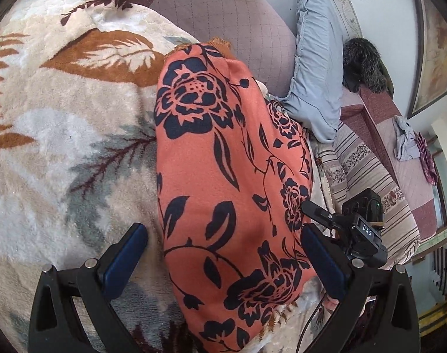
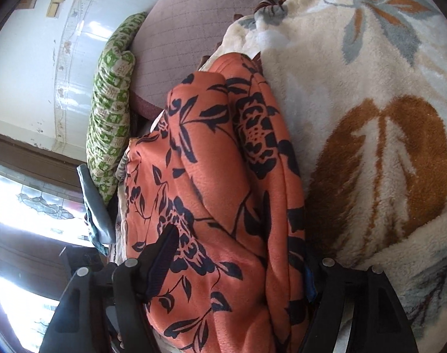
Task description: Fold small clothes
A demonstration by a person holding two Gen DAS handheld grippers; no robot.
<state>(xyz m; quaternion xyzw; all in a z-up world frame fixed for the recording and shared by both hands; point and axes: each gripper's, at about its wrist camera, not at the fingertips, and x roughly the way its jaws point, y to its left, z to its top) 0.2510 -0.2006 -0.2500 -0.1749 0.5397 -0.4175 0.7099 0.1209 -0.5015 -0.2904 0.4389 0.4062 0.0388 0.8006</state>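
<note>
From my left wrist camera I see the blanket filling the left, cream fleece with brown and grey leaves. My left gripper stands wide apart, holding nothing; its left finger is over the blanket, its right finger at the far edge of the cloth. The cloth, orange with dark flowers, lies folded in a long strip on the blanket between the fingers. Beyond it are a mauve cushion and a pale blue pillow. At the cloth's right edge I see my right gripper.

From the right wrist camera, a green pillow leans by the wall. My right gripper is spread, unclenched, the cloth bunched between its fingers.
</note>
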